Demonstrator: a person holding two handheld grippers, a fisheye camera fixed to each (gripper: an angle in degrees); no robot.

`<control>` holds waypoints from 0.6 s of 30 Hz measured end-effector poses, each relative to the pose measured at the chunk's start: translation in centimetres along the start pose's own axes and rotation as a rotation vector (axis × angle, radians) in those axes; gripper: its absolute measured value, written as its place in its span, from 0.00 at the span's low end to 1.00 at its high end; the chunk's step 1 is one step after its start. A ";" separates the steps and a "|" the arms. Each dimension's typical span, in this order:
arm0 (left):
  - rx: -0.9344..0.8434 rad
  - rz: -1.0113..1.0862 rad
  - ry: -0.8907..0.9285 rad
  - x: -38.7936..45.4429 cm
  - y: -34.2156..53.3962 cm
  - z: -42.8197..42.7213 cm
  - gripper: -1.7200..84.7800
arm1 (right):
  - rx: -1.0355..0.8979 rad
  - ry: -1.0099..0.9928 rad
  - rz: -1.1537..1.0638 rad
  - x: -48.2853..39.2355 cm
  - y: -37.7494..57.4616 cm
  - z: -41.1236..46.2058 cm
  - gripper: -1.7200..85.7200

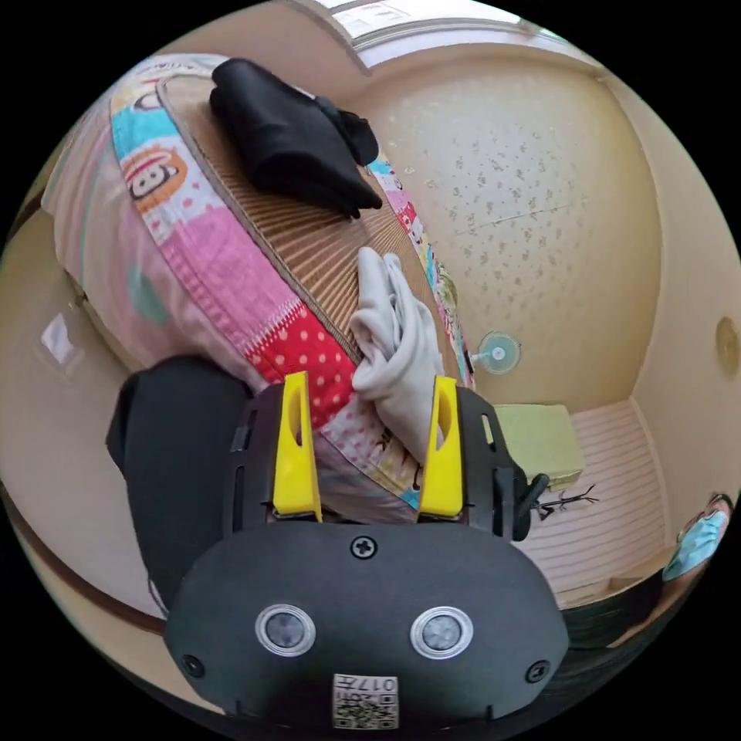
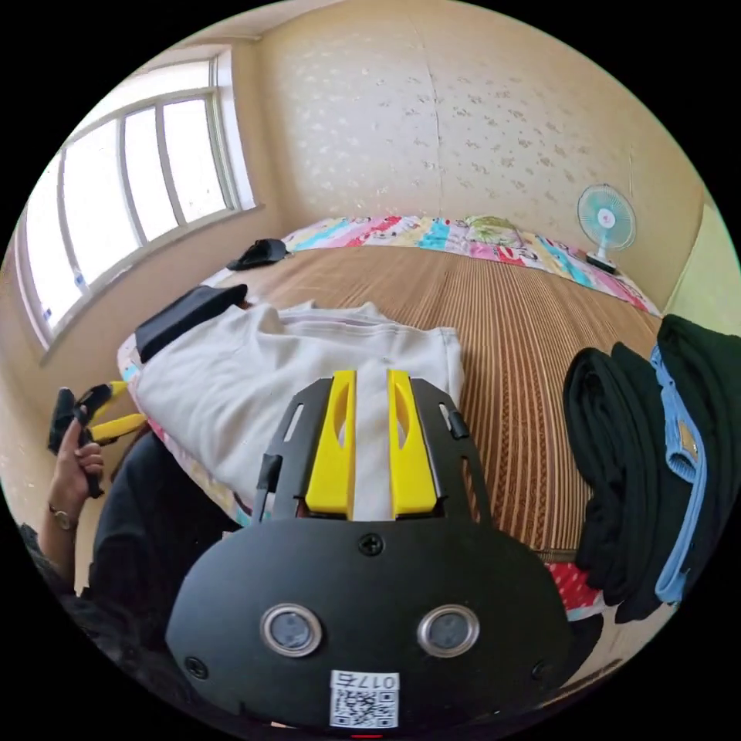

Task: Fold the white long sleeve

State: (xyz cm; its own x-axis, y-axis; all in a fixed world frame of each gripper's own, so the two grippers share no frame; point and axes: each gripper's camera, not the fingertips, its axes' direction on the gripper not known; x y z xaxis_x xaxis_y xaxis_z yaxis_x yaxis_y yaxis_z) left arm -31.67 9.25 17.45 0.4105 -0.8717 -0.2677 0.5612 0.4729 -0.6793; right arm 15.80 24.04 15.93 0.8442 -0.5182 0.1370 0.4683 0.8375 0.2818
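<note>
Lying on the woven mat (image 2: 494, 324) of the bed, the white long sleeve (image 2: 255, 370) sits partly folded near the bed's edge, its long axis running across the right claw (image 2: 370, 432), which hovers directly over it with jaws narrowed, gripping nothing. The left claw (image 1: 369, 440) stands wide, off beside the bed's edge, farther away. Dark clothes (image 2: 633, 463) lie apart.
</note>
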 end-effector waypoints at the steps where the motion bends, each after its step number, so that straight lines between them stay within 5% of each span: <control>1: -0.010 -0.014 0.007 -0.3 0.1 0.5 0.26 | -0.036 0.012 0.000 0.0 0.5 1.0 0.09; 8: 0.104 -0.028 0.213 0.5 0.8 2.0 0.11 | 0.120 -0.283 0.127 5.3 6.6 2.0 0.04; 13: 0.066 0.401 0.205 12.3 1.1 6.2 0.09 | 0.146 -0.394 0.181 7.8 8.0 2.5 0.03; 18: -0.230 0.800 0.300 23.4 11.3 17.1 0.10 | 0.153 -0.363 0.168 8.4 9.0 2.2 0.03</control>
State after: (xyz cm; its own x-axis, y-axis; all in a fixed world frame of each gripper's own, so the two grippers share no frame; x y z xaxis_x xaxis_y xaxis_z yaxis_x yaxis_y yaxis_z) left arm -3.49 -3.58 15.20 0.3944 -0.3032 -0.8675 0.0154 0.9460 -0.3237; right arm 26.51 26.85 21.66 0.7460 -0.4273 0.5108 0.2650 0.8941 0.3610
